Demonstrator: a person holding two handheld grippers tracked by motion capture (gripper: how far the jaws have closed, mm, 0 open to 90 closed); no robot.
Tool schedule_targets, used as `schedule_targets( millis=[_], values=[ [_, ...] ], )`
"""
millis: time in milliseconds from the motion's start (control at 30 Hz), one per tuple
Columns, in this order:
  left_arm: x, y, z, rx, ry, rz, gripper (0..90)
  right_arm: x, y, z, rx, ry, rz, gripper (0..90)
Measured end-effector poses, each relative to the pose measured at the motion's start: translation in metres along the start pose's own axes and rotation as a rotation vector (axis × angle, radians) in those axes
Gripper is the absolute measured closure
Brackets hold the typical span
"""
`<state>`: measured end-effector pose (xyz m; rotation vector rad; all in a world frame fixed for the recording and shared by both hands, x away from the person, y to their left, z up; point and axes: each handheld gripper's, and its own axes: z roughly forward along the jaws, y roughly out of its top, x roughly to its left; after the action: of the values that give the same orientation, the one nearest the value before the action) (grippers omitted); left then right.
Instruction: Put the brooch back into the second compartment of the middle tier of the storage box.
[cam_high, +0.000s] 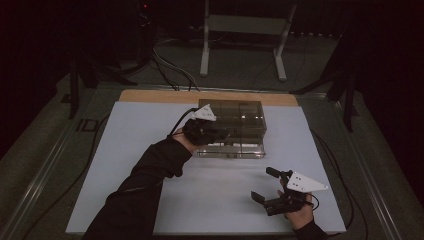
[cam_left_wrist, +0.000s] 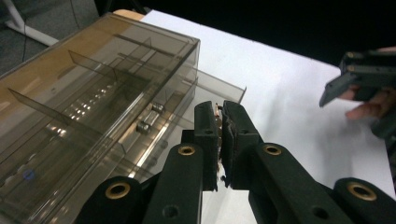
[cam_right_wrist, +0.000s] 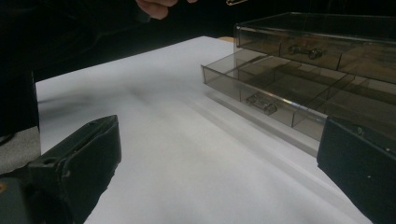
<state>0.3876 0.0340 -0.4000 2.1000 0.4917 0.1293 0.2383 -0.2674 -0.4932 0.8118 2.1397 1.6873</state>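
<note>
1. 2 grippers are in your hands. Your left gripper (cam_high: 224, 134) is held over the near left part of the clear organizer box (cam_high: 240, 120), with the forearm reaching diagonally in from the bottom of the high view.
2. Its jaws are pressed together. In the left gripper view a small metal piece (cam_left_wrist: 218, 140) sits pinched between the pads, too small to identify.
3. Your right gripper (cam_high: 265, 185) rests low at the near right of the table, well apart from the box. Its jaws stand spread wide with nothing between them.
4. The box is smoke-tinted and see-through, divided into compartments, and stands at the far middle of the white sheet (cam_high: 150, 150).
5. Its lower drawer (cam_right_wrist: 261, 88) is pulled out toward you, with dividers visible inside.
6. 1 small metal clasp (cam_right_wrist: 261, 103) sits on the drawer front; another clasp (cam_right_wrist: 306, 51) shows higher up on the box.
7. Beyond the sheet a strip of wooden tabletop (cam_high: 165, 95) shows, and farther back a white metal stand (cam_high: 245, 30) and loose cables (cam_high: 170, 70) on the dark floor.
</note>
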Motion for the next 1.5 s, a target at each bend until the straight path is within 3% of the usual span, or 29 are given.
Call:
schedule_targets(
  millis=[333, 733, 1067, 1500],
  values=[
    [0.004, -0.003, 0.015, -0.029, 0.008, -0.043, 86.2, 0.0, 0.0, 0.0, 0.002, 0.003, 0.0, 0.0],
    [0.009, -0.016, 0.035, -0.015, -0.011, -0.091, 86.1, 0.0, 0.0, 0.0, 0.002, 0.001, -0.001, 0.0],
    [0.012, -0.024, 0.045, -0.023, 0.007, -0.122, 86.1, -0.001, 0.0, -0.002, 0.001, -0.001, -0.002, 0.0],
    [0.012, -0.033, 0.064, 0.039, 0.021, -0.134, 86.0, -0.001, 0.0, -0.001, 0.005, 0.0, 0.003, 0.0]
  ],
)
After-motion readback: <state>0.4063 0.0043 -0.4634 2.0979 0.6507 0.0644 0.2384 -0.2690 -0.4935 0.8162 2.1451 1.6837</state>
